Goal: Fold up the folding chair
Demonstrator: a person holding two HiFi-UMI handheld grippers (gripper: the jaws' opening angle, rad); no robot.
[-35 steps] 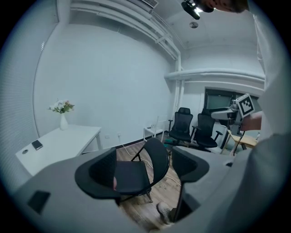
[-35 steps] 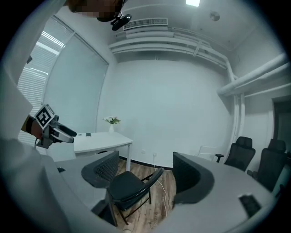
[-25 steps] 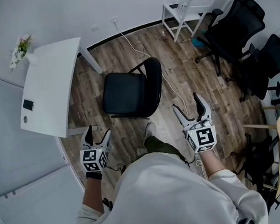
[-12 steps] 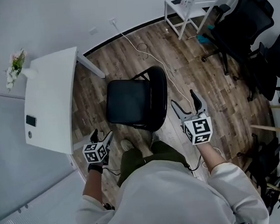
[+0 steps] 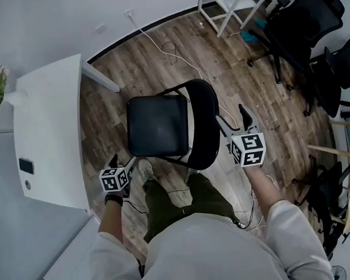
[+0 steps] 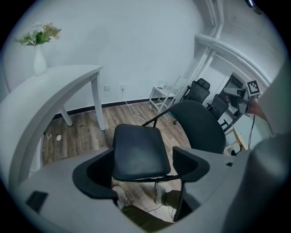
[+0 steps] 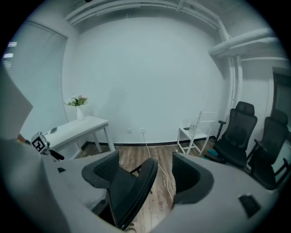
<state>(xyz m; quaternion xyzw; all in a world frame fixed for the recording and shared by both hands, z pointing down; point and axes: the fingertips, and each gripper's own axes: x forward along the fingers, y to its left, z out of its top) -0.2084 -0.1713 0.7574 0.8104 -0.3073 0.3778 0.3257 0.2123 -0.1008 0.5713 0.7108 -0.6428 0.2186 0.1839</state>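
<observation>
White desk point(image 5: 48, 127) left of the folding chair point(image 5: 162, 128), unfolded, seat flat.
Right gripper point(image 5: 232, 117) just beside the chair's backrest, jaws spread wide, empty; left gripper point(image 5: 123, 164) near the chair's seat corner, likewise wide, gripping nothing.

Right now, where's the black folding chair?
Centre of the head view: the black padded folding chair stands unfolded, right of the white desk, its backrest just left of the right tool.

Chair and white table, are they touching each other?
Apart. The head view shows bare wooden floor between the folding chair and the white table.
</observation>
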